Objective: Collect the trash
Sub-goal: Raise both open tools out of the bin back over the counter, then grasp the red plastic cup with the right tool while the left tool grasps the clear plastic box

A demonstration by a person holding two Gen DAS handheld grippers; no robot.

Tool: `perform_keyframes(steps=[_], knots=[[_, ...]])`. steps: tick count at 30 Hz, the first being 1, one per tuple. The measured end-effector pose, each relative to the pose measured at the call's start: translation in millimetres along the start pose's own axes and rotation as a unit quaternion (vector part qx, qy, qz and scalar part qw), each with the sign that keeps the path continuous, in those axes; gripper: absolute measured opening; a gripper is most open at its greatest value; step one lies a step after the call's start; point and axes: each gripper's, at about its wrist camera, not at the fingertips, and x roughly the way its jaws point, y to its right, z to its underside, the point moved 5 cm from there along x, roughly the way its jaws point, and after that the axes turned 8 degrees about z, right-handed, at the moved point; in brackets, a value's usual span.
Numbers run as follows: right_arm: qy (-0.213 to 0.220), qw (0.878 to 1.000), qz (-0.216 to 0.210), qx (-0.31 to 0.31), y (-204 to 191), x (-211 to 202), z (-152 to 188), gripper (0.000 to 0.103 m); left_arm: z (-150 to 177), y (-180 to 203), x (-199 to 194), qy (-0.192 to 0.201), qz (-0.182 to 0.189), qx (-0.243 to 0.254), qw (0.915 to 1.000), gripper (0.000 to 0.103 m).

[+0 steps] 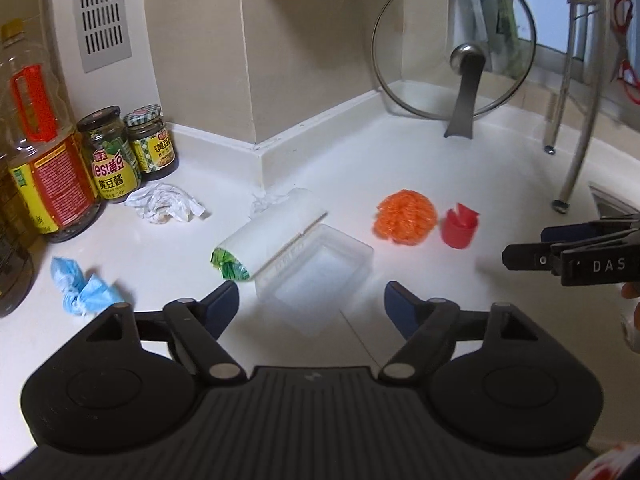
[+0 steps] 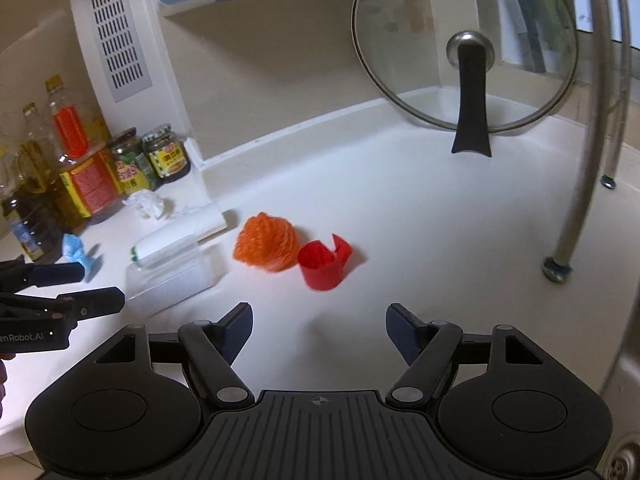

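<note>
The left gripper [image 1: 311,304] hovered low over the white counter [image 1: 460,184], jaws spread and empty, a clear plastic box [image 1: 316,280] just ahead at frame centre and a blue crumpled wad [image 1: 82,290] at lower left. In the right wrist view, the right gripper [image 2: 319,326] also stood wide and empty; the torn red cup [image 2: 324,266] lay ahead at centre, touching the orange mesh ball [image 2: 266,246], bare counter to the right.

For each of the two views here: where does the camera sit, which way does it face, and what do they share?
Left wrist: behind the open left gripper, facing the clear tub and wall corner; right gripper intrudes at right.
Right wrist: behind the open right gripper, facing the red cup; left gripper intrudes at left.
Shared: orange scrubber, glass lid.
</note>
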Motion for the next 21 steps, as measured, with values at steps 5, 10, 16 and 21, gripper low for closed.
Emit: perform_keyframes(steps=[5, 10, 16, 21], knots=[[-0.003, 1.000, -0.008, -0.004, 3, 22, -8, 0.074, -5, -2, 22, -0.012, -0.008, 0.014, 0.9998, 0.081], [-0.005, 1.000, -0.010, -0.007, 2, 39, -13, 0.074, -6, -6, 40, -0.028, -0.013, 0.012, 0.9994, 0.081], [-0.008, 1.000, -0.013, -0.009, 4, 48, -15, 0.074, -1, -8, 54, -0.047, -0.013, -0.011, 0.9987, 0.081], [-0.007, 1.000, -0.015, -0.014, 6, 51, -14, 0.074, 4, 0, 55, -0.057, -0.011, -0.030, 0.9979, 0.076]])
